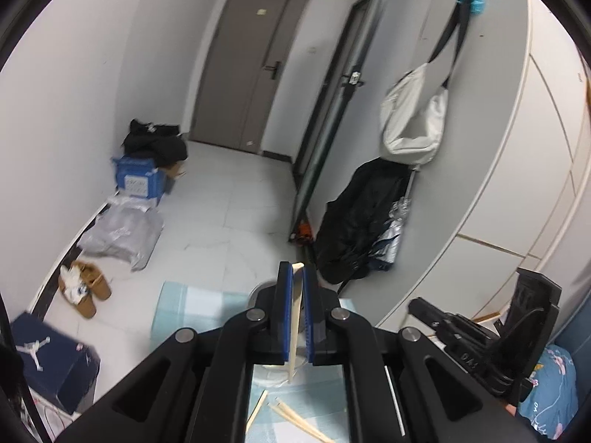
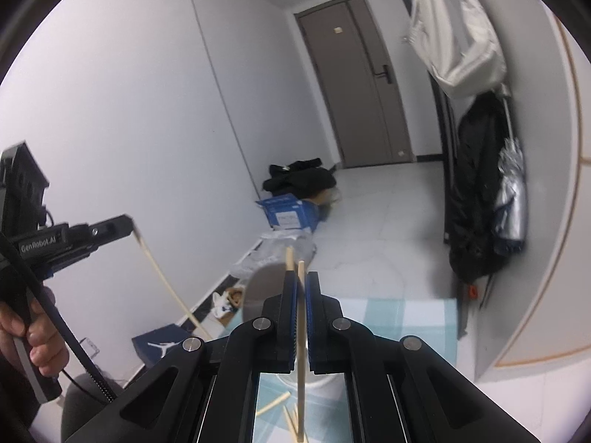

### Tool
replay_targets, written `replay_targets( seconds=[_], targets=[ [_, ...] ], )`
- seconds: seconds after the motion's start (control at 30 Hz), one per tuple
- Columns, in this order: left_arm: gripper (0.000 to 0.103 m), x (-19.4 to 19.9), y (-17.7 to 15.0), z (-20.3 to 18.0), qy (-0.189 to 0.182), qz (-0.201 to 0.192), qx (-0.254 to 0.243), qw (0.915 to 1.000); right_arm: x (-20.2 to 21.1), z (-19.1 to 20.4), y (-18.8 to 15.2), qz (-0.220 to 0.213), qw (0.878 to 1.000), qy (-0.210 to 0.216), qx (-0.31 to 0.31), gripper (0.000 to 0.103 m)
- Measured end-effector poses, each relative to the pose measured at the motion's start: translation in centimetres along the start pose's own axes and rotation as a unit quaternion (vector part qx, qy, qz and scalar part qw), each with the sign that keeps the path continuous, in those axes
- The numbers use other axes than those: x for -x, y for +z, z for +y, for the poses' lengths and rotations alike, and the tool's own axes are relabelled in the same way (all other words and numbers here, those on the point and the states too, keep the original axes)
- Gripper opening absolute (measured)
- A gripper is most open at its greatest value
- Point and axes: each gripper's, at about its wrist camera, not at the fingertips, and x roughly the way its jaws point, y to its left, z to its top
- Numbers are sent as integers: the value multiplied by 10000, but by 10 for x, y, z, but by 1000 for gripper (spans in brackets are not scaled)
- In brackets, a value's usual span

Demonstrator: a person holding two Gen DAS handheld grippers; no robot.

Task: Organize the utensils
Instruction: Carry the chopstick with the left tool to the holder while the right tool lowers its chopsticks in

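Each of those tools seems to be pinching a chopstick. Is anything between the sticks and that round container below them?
Nothing visible. The left tool and right tool each hold a chopstick above the container, with only open air between.

- Left tongs (image 1: pixel 297 277): matt black plastic, ridged blue rubbery pads, brushed metal pivot pins.
- Chopstick (image 1: pixel 294 317) in them: pale, matt wood.
- Checked cloth (image 1: pixel 192 306): soft woven fabric.
- Floor (image 1: pixel 229 199): glossy pale tile.
- Hanging bag (image 1: pixel 413 122): smooth white cloth.

Pale chopsticks (image 2: pixel 301 332) upright in claws
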Motion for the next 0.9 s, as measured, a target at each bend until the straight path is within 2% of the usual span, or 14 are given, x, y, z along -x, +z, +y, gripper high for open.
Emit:
replay_targets(
  seconds=[0.23, 0.4, 0.57, 0.9],
  targets=[
    [2, -1, 27, -13, -20, -192, -264, 9995, 1, 13, 41, -294, 9994, 119, 158, 4],
    [2, -13, 39, -6, -34, -249, -225, 9994, -10, 20, 69, -410, 9985, 168, 306, 4],
    [2, -27, 47, 5, 155, -295, -131, 9994, -27, 22, 90, -552, 9978, 147, 349, 4],
    [2, -62, 52, 16, 45, -73, -140, 9999, -67, 23, 101, -776, 9958, 15, 492, 4]
  ],
)
